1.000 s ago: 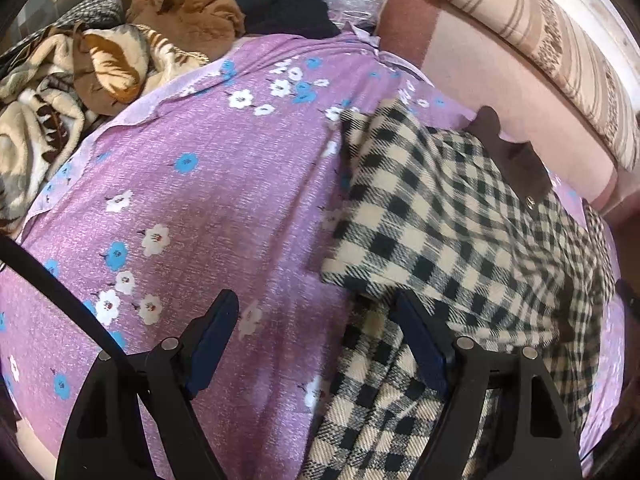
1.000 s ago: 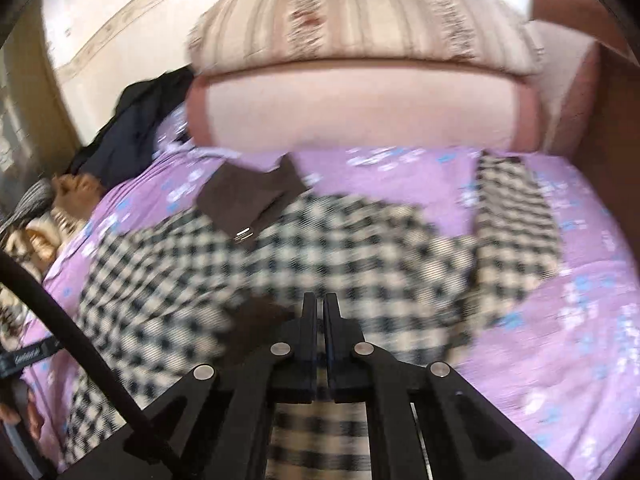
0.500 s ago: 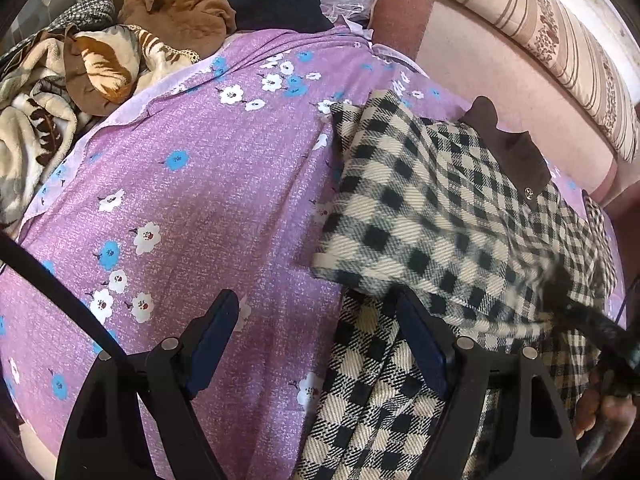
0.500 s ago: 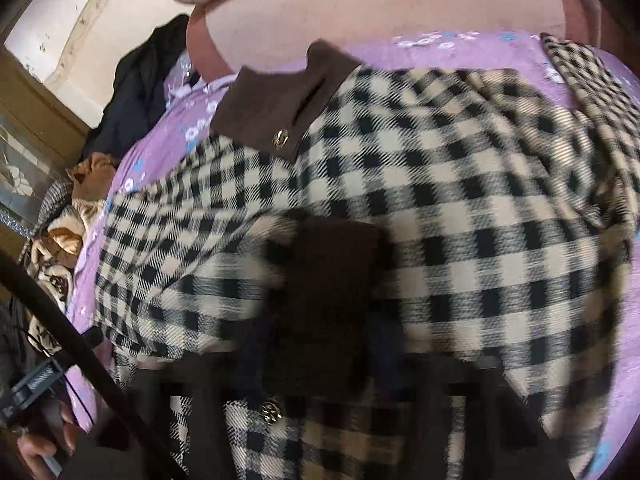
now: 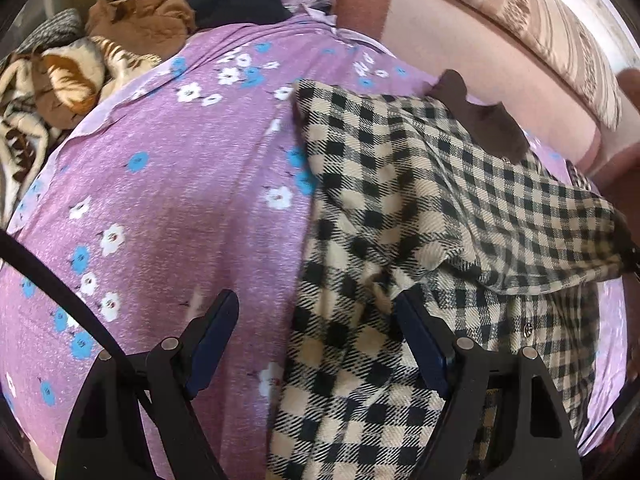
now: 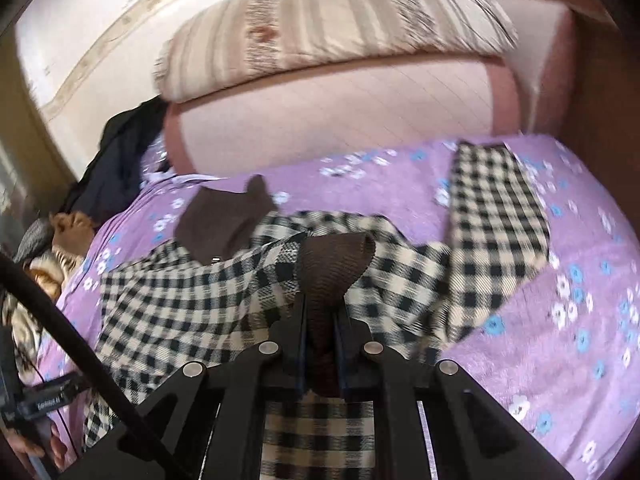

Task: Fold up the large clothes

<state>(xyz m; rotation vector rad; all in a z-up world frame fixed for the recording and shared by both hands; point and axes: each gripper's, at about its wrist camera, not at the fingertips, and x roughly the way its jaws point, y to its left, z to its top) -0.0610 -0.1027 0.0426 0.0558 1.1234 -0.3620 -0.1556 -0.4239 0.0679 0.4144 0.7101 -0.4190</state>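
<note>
From your left wrist view, your left gripper (image 5: pixel 316 344) hangs wide and empty; the checked coat (image 5: pixel 420 216) lies under its right finger, running away toward the brown collar (image 5: pixel 480 116), on the purple bedspread (image 5: pixel 168 184).

From your right wrist view, your right gripper (image 6: pixel 320 320) pinches the coat's brown cuff (image 6: pixel 336 264), having just been closing. The body spreads ahead-left, so the right is nearer.
</note>
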